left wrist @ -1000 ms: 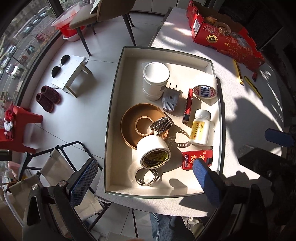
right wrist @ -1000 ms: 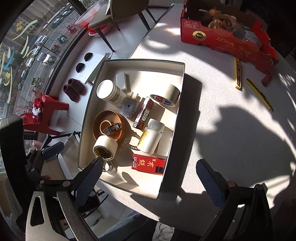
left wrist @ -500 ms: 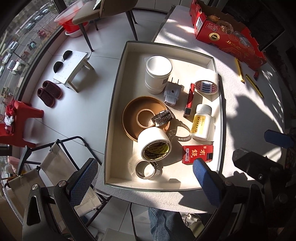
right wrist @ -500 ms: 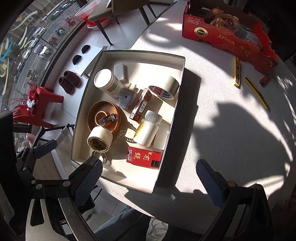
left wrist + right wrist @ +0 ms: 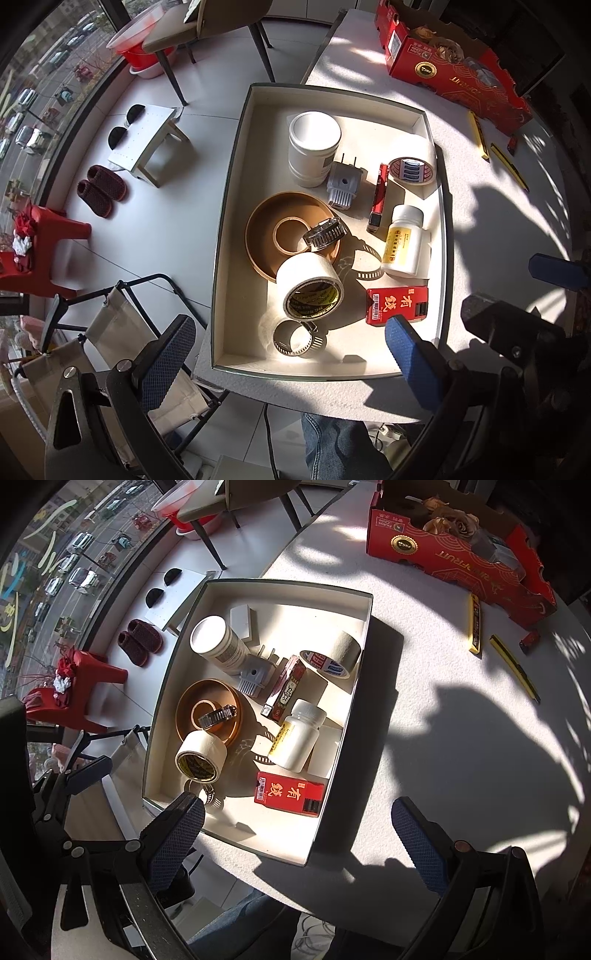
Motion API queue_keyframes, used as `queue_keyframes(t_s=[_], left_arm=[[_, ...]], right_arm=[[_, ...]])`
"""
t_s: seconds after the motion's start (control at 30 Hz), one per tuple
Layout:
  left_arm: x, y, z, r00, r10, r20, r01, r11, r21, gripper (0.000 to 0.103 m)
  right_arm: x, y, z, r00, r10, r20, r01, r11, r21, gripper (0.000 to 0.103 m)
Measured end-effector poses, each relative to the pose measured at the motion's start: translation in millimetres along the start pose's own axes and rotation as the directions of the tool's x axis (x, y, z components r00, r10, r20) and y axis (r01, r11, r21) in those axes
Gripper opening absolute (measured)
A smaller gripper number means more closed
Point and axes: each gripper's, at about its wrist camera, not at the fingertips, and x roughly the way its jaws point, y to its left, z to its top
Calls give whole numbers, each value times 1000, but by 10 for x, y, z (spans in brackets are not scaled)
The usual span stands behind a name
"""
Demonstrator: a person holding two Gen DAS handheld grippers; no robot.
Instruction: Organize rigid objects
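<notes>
Both the left gripper (image 5: 286,354) and the right gripper (image 5: 295,843) are held released and empty above the near end of the box (image 5: 236,155) on the tabletop (image 5: 443,738). The pill bottle (image 5: 402,242) is lying inside, at 3 o'clock of the box, long axis 12-to-6, cap toward 12. A roll into the hose clamp (image 5: 364,264) could be caused by a glancing grasp.

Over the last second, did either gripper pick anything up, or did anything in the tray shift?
Nothing was taken hold of or let go. Both cameras' views of the tray drifted slightly, so the grippers moved a little above it. The left gripper and right gripper keep their jaws wide and hold nothing. The tape roll, pill bottle and red box lie where they were.
</notes>
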Motion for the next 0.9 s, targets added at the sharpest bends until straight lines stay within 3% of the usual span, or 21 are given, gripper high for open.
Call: queue_keyframes(t_s=[0.7,0.9], left_arm=[[56,4,-16,1000,5,-26,-5,1000,-10,102],[19,37,-3,1000,1,-3,-1,1000,-21,102]], right_arm=[[8,-5,4,1000,-7,0,7,1000,-3,101],[8,-3,11,1000,-15,3,15,1000,-10,102]])
